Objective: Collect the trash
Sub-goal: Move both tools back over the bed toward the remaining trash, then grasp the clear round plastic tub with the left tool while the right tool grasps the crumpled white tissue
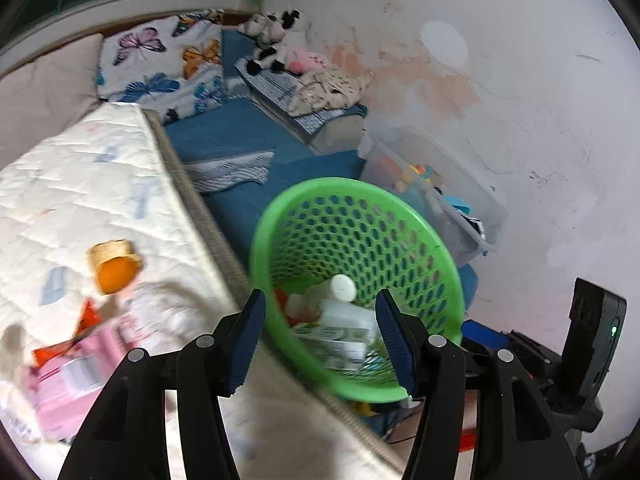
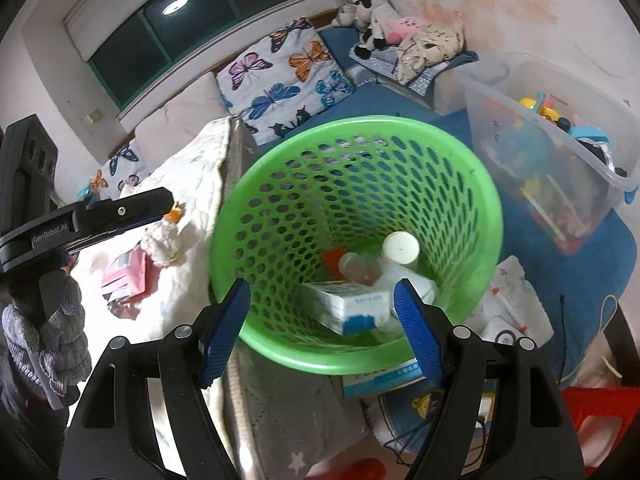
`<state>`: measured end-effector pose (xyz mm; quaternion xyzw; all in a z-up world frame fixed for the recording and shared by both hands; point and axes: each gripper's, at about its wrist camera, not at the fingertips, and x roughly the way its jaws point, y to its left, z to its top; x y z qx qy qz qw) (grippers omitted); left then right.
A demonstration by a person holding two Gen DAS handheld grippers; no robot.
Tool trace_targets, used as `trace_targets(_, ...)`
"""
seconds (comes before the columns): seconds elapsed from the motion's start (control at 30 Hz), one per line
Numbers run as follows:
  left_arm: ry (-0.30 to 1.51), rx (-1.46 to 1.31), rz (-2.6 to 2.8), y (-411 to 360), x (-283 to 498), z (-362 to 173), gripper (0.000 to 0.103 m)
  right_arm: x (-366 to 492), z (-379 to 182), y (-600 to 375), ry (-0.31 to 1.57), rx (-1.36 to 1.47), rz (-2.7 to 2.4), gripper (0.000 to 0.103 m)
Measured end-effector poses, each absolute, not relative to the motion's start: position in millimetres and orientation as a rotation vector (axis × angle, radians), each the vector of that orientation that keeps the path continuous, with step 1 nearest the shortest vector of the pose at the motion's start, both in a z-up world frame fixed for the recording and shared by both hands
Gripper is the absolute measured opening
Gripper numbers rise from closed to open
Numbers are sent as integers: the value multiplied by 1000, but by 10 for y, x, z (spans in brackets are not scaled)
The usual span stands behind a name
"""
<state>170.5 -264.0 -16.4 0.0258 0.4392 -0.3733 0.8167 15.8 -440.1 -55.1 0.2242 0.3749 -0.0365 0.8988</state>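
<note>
A big white quilted bed cover (image 1: 80, 184) fills the left side, and a blue sheet (image 1: 248, 136) lies beyond it. Near the right wall sits a clear plastic box of toys (image 2: 552, 152). Just beside the bed cover's edge stands a round green plastic basket with many holes (image 2: 360, 184), and it is the trash bin. Inside it lie a white and blue cardboard box (image 2: 352, 304), a white round bottle (image 2: 400, 248) and a small red piece (image 2: 334, 258). More trash lies on the bed cover to the left: a pink packet (image 1: 64, 380), a crumpled white tissue (image 2: 164, 240) and an orange cup (image 1: 116, 268) on its side. The right gripper (image 2: 324, 332) hangs above the near rim of the basket, with its blue jaws wide apart and nothing in them. The left gripper (image 1: 320, 344) is over the basket's near left edge, with jaws also wide apart and empty.
</note>
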Motion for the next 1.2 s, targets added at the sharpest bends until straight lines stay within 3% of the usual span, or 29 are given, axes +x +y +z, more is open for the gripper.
trace_targets(0.57,874,0,-587,-1281,1607,-110,55,383,-474,-3685,798,421,60,78)
trace_targets(1.2,898,-101,-333,-99,1623,-478,60,610,-445,-3150,819,373,162,81)
